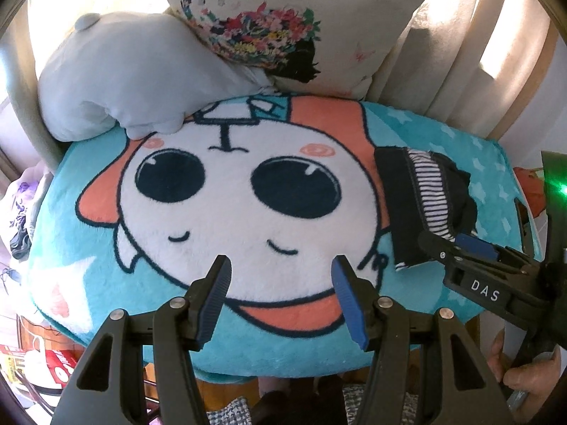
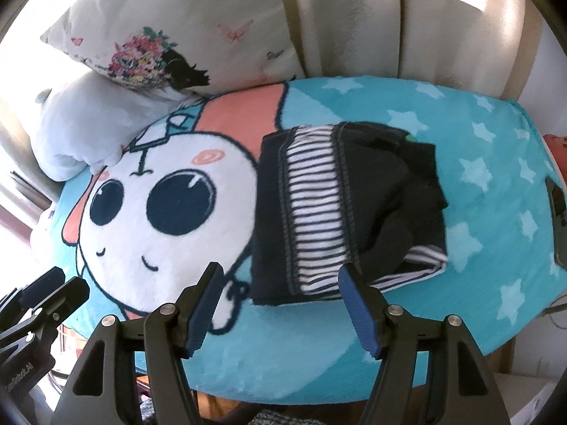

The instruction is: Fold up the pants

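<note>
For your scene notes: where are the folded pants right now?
The pants lie folded on the cartoon cushion, on its starred blue right side beside the face, just ahead of the right gripper.

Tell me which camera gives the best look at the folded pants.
The right wrist view: the folded pants lie nearly centred ahead of the open right gripper, whole bundle visible. The left wrist view shows them small at the right edge, partly behind the right gripper.

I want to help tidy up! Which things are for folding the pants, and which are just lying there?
For the job:
pants, folded
left hand-held gripper, open
right hand-held gripper, open
cartoon cushion, under the pants

Just lying about:
flower pillow
pale blue plush
</note>
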`<state>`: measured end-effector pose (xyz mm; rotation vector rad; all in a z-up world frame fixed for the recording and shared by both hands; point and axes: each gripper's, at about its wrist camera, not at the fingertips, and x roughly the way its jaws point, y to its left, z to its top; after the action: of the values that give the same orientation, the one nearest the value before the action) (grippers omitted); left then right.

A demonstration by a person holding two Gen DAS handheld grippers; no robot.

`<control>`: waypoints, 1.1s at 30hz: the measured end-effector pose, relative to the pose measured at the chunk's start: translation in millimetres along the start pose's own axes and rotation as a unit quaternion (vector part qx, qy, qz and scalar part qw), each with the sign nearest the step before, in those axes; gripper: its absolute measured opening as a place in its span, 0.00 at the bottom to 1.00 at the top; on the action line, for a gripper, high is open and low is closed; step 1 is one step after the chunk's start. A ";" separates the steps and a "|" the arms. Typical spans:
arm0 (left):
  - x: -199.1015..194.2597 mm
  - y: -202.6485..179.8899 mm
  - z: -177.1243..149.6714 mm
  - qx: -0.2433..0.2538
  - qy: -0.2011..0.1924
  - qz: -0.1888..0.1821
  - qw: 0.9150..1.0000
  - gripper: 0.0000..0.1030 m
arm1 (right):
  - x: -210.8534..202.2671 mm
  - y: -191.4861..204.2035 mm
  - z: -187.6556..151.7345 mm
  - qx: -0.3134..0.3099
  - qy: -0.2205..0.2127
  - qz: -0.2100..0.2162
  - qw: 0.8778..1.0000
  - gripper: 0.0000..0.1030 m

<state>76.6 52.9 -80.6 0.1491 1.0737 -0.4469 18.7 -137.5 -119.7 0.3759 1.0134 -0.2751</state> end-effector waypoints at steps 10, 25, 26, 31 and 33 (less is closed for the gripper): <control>20.6 -12.3 -0.5 0.002 0.035 -0.026 0.999 0.56 | -2.2 -26.8 -8.1 0.040 0.000 -0.013 0.999 0.70; 80.0 -78.1 52.9 -0.053 0.075 -0.179 0.979 0.56 | -1.9 -191.0 54.4 0.181 -0.026 0.049 0.982 0.78; 86.3 -83.5 56.9 -0.054 0.080 -0.184 0.978 0.56 | 2.4 -196.0 57.5 0.184 -0.021 0.061 0.981 0.78; 127.7 -97.8 73.5 -0.074 0.104 -0.193 0.973 0.56 | 43.4 -206.0 71.8 0.175 0.022 0.137 0.975 0.79; 142.0 -101.7 75.2 -0.076 0.114 -0.200 0.970 0.57 | 57.4 -203.4 73.3 0.163 0.035 0.150 0.975 0.79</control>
<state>151.4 -103.4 -159.0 -0.1600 1.3658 -0.7201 24.1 -355.3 -170.5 0.8339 0.9659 -0.1554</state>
